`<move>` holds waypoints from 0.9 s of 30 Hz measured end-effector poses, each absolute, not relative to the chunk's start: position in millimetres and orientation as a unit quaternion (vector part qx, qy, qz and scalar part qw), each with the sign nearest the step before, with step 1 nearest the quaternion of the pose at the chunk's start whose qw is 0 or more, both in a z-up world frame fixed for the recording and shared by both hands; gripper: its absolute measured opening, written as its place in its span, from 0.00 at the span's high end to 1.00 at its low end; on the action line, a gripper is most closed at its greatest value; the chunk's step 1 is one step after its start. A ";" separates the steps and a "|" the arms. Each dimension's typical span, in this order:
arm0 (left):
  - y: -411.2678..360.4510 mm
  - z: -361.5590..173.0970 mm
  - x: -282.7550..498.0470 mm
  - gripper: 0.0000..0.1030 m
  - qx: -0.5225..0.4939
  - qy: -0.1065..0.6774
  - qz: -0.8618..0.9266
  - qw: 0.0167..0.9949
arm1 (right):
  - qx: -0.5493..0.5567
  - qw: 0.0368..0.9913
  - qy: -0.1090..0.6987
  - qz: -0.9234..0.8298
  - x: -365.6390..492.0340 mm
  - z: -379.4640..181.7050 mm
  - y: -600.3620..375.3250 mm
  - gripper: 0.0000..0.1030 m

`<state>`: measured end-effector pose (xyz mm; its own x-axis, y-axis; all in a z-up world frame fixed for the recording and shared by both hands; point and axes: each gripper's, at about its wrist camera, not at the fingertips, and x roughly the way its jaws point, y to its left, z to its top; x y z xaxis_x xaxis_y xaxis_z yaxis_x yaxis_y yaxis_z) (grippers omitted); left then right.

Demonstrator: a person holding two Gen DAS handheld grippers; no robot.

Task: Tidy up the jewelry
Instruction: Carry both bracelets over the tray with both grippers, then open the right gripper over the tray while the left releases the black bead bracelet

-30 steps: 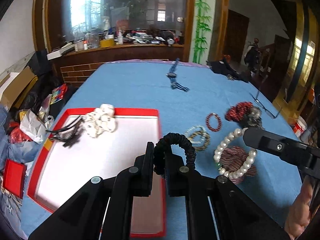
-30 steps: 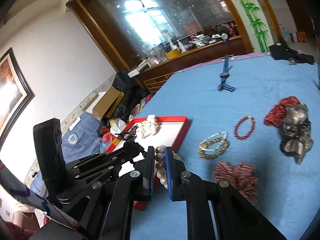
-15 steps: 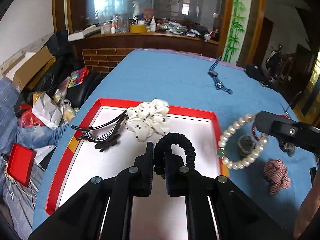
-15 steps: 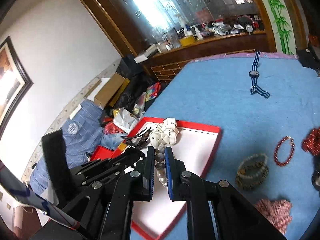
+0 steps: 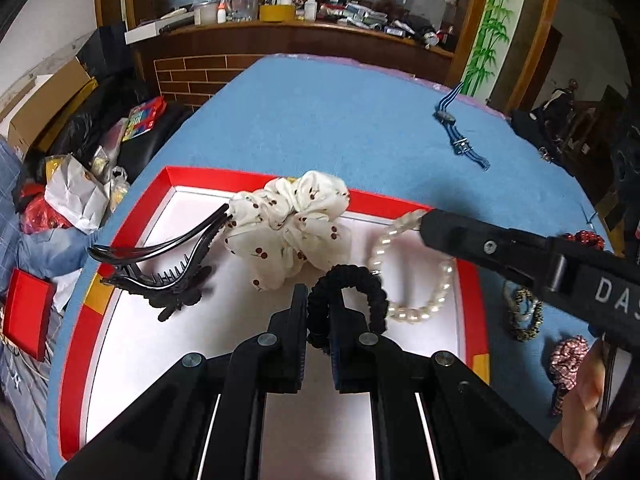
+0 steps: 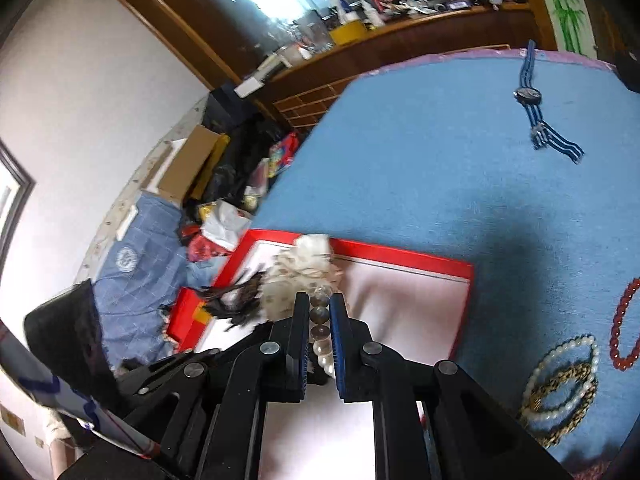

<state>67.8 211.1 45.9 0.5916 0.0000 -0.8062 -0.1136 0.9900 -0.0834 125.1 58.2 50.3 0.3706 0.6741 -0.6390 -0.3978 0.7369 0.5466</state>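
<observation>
Left wrist view showed the left gripper (image 5: 318, 312) clamped tight on a black hair tie (image 5: 352, 284), whose loop stood up past the fingertips above the white floor of the red tray (image 5: 404, 200). At two o'clock from it, the right gripper (image 5: 430, 222) reached in from the right, pinched on a pearl bracelet (image 5: 412, 280) that hung as a ring over the tray's right half, just beside the tie. At eleven o'clock lay a white scrunchie (image 5: 292, 220) against the tray's far rim, and at ten o'clock a black claw clip (image 5: 160, 268), its tip touching the scrunchie. Bare tray floor stretched between the clip and the left gripper and ran on toward the near rim.

Right wrist view had the right gripper (image 6: 319, 322) with jaws nearly together and a row of pearls (image 6: 320, 334) held between them, over the tray (image 6: 400, 258); the scrunchie (image 6: 300, 272) sat at twelve o'clock, blurred. The tray's right part was bare up to its red edge. Beyond that edge, blue cloth (image 6: 420, 160) spread wide and open; a striped watch (image 6: 534, 108) lay at one o'clock near the far edge, and bracelets (image 6: 560, 384) at four o'clock, well apart from the tray.
</observation>
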 end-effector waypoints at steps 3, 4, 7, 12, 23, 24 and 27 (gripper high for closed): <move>210.6 42.3 71.8 0.91 -0.056 0.456 0.036 0.888 | 0.145 0.818 0.460 0.313 131.4 45.4 55.7 0.88; 211.1 41.4 73.2 0.91 -0.055 0.458 0.037 0.887 | 0.140 0.821 0.460 0.308 132.8 44.6 55.9 0.88; 211.6 37.5 77.2 0.91 -0.053 0.464 0.044 0.883 | 0.122 0.830 0.464 0.285 136.7 41.6 56.4 0.88; 217.6 32.5 79.7 0.91 -0.056 0.472 0.056 0.878 | 0.111 0.836 0.471 0.259 145.3 35.0 53.8 0.88; 220.8 31.2 81.6 0.71 -0.062 0.477 0.056 0.875 | 0.107 0.838 0.476 0.244 150.5 32.0 52.6 0.88; 220.9 32.5 80.7 0.68 -0.062 0.474 0.056 0.876 | 0.106 0.839 0.475 0.244 150.3 33.1 52.5 0.88; 220.7 35.9 78.1 0.63 -0.061 0.468 0.055 0.880 | 0.104 0.842 0.470 0.245 148.6 37.1 51.0 0.88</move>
<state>78.1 220.7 35.9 0.5553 0.0398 -0.8307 -0.1545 0.9864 -0.0560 148.6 51.0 37.1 0.4388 0.5093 -0.7403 -0.3145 0.8588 0.4045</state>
